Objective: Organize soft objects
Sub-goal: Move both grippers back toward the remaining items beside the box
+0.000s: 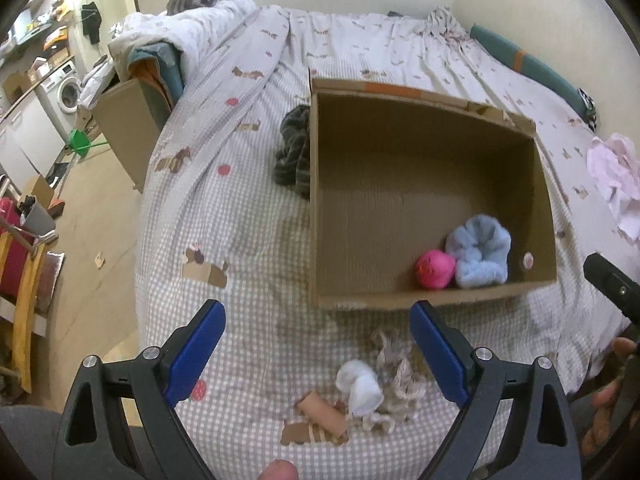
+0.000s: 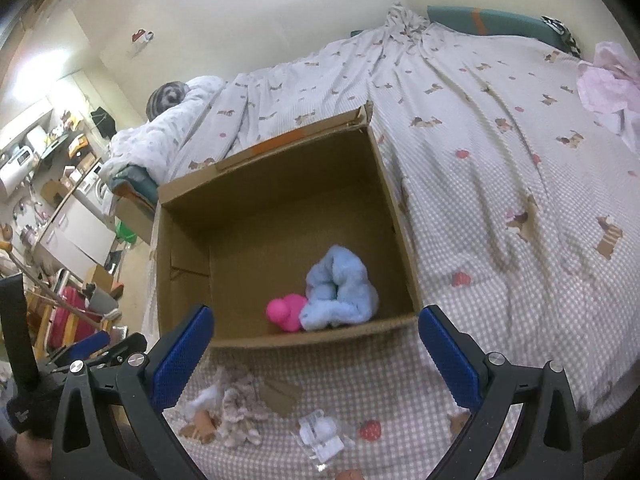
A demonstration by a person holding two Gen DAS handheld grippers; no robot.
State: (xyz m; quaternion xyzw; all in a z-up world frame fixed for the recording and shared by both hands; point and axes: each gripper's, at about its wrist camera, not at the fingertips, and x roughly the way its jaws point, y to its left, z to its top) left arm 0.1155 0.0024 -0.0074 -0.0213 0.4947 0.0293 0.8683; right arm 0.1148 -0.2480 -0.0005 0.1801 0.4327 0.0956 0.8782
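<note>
Soft objects are waiting just ahead of both spread, empty grippers: the left gripper (image 1: 318,340) is hovering over a white puff (image 1: 359,385) and beige rag (image 1: 394,376) lying before the cardboard box (image 1: 320,216). Next, seemingly, it is needing to descend and pinch one.

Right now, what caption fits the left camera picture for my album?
Open left gripper hovers over a white sock on the bed, near a box holding a pink toy and blue cloth.
</note>
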